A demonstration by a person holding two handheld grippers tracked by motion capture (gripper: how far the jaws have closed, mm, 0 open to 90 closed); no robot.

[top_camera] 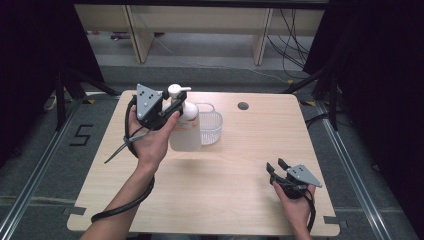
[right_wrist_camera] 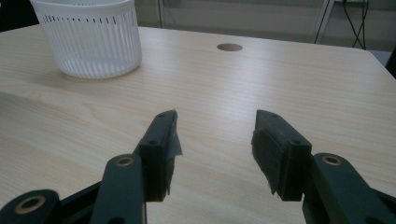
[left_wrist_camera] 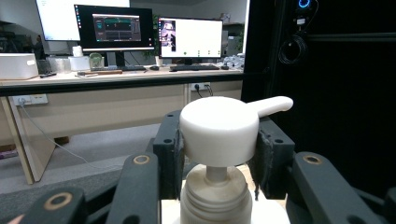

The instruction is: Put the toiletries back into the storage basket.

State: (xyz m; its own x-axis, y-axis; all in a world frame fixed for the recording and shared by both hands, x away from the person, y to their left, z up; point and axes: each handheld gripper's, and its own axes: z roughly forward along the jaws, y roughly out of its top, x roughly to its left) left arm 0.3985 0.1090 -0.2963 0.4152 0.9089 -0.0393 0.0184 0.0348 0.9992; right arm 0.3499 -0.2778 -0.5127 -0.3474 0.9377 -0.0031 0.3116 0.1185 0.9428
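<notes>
The left tool (top_camera: 172, 107) is clamped on the pump head of the white bottle (top_camera: 184, 132) — just beside the white basket (top_camera: 211, 128) (mid tabletop (top_camera: 225, 190)); the right tool (top_camera: 276, 167) rests released, nothing between its jaws.

table (top_camera: 215, 170): light wood | on it: basket (top_camera: 210, 127), pump bottle (top_camera: 184, 131)

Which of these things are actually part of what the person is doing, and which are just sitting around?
Part of the work:
- pump bottle, its pump head clamped in the left gripper
- white basket, right beside the bottle

Just there:
- right gripper, open and empty, low over the table
- round hole in the tabletop
- desk with monitors in the background
</notes>
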